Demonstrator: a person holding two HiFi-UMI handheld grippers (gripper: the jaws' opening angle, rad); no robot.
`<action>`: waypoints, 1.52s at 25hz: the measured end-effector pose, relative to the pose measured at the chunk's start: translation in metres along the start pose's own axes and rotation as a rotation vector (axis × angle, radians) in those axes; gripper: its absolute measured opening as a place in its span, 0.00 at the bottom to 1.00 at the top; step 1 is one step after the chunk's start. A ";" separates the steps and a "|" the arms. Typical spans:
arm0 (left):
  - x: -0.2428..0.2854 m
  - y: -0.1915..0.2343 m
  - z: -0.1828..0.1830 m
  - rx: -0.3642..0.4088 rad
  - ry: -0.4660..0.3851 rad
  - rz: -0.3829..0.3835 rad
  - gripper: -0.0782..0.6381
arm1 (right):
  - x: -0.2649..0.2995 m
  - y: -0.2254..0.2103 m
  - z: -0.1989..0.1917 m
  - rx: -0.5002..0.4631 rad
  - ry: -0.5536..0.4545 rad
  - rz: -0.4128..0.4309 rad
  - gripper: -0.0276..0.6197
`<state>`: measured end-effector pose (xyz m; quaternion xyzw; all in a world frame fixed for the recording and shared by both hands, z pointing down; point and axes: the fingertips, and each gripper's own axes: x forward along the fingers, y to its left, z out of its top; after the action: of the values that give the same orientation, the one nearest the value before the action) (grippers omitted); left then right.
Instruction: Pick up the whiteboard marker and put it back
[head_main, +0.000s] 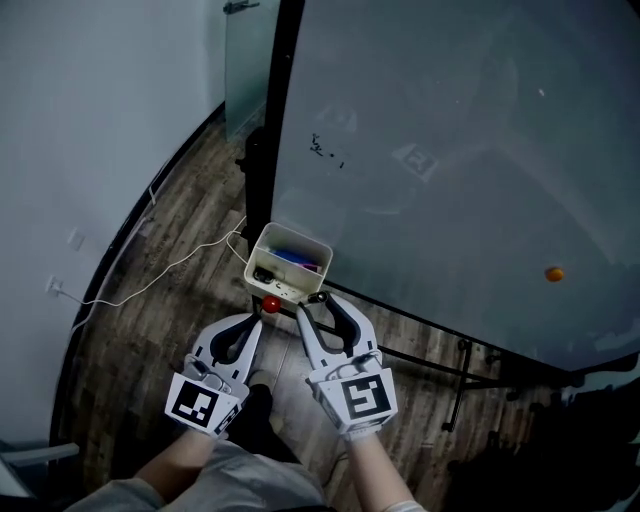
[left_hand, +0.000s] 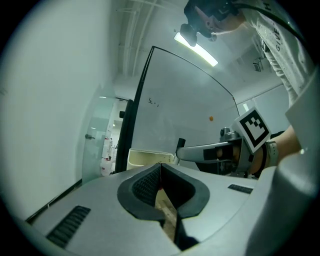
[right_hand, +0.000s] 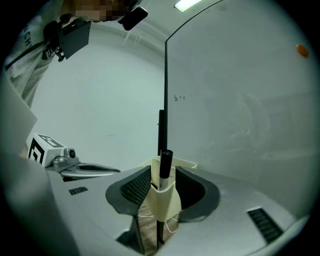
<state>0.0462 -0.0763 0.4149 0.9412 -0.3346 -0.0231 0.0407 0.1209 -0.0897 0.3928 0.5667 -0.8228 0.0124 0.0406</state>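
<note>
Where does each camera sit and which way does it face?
Head view: on the person's head, steeply down at cream plastic bin, forearms, left gripper, right gripper.
Left gripper view: on that gripper, along shut jaws toward the grey whiteboard; right gripper at right.
Right gripper view: on that gripper, through open jaws at the black whiteboard marker standing in the bin; left gripper at left.
Shared: all three show the bin.

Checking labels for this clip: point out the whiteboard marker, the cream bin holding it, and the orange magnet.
whiteboard marker (right_hand: 164, 167): right gripper view, black cap.
cream bin (head_main: 298, 234): head view, far rim.
orange magnet (head_main: 553, 273): head view, its middle.
</note>
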 end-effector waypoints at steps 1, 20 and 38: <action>0.001 0.001 0.000 -0.004 -0.001 -0.002 0.13 | 0.002 0.000 -0.001 0.004 0.003 0.004 0.27; 0.010 0.034 -0.008 -0.031 0.014 0.028 0.13 | 0.015 -0.002 -0.008 0.018 0.038 -0.015 0.19; 0.005 0.040 -0.010 -0.042 0.014 0.035 0.13 | 0.018 -0.005 0.010 0.034 0.000 -0.016 0.16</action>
<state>0.0253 -0.1096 0.4282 0.9343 -0.3501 -0.0227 0.0631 0.1187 -0.1087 0.3846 0.5739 -0.8179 0.0259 0.0309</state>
